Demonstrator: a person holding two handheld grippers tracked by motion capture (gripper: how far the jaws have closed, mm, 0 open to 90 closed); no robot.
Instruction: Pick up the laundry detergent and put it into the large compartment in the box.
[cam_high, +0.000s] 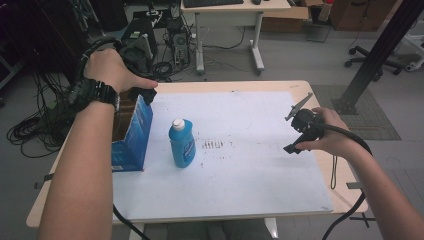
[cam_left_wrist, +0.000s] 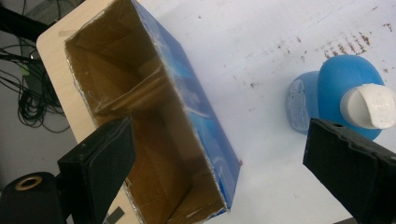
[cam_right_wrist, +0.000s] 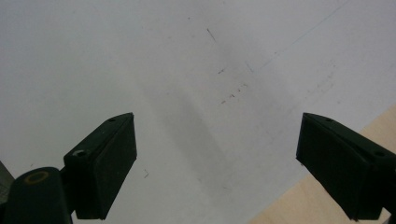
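Note:
An open-topped blue cardboard box (cam_high: 131, 136) stands at the table's left edge, its brown inside (cam_left_wrist: 140, 116) empty. A blue bottle (cam_high: 181, 143) with a white cap stands upright just right of it on the white sheet; from above, the left gripper view shows its cap (cam_left_wrist: 369, 106). My left gripper (cam_high: 142, 93) hovers above the box's far end, jaws wide apart and empty; in its own view (cam_left_wrist: 219, 172) it straddles the box wall. My right gripper (cam_high: 295, 131) hangs open over the right part of the sheet, nothing between its jaws (cam_right_wrist: 217, 168).
The white sheet (cam_high: 240, 165) covers most of the wooden table (cam_high: 345, 200), with dark specks near its middle. Cables, computer gear and another desk stand on the floor beyond the far edge. A black post rises at the right.

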